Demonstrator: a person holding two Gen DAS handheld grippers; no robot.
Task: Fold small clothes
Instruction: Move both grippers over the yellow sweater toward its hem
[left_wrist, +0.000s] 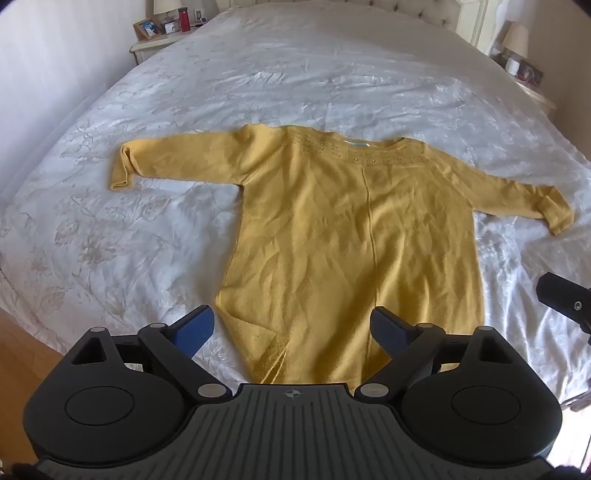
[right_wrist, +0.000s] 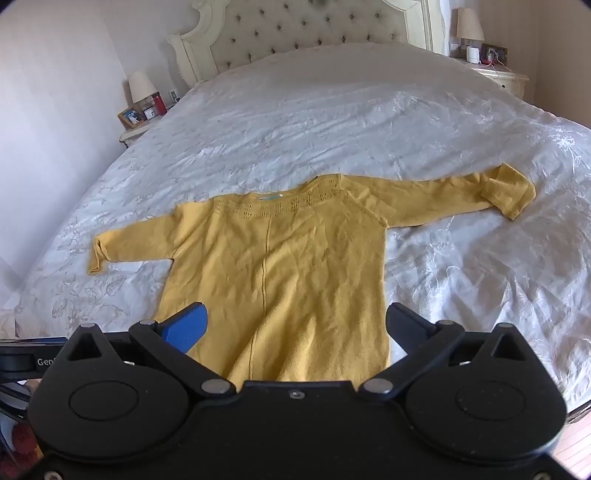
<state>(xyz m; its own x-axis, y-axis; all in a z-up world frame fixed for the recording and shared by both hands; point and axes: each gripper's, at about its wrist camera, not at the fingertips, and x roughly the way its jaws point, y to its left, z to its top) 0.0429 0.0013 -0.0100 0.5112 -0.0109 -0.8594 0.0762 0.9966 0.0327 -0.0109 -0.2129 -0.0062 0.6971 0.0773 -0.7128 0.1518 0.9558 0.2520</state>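
A mustard-yellow knit sweater (left_wrist: 343, 236) lies flat on the white bedspread (left_wrist: 295, 74), neck toward the headboard and both sleeves spread out to the sides. My left gripper (left_wrist: 291, 328) hovers open over the sweater's lower hem, nearer its left corner, where the hem is turned up a little; nothing sits between the blue pads. In the right wrist view the same sweater (right_wrist: 280, 266) fills the middle. My right gripper (right_wrist: 295, 325) stands open above the hem's right part, holding nothing. The hem's very edge is hidden under both gripper bodies.
A tufted headboard (right_wrist: 303, 26) closes the far end of the bed. Nightstands stand on both sides, the left one (right_wrist: 144, 110) with a lamp, a photo frame and a red bottle, the right one (right_wrist: 498, 74) with a lamp. Wooden floor (left_wrist: 18, 362) shows at the bed's near left corner.
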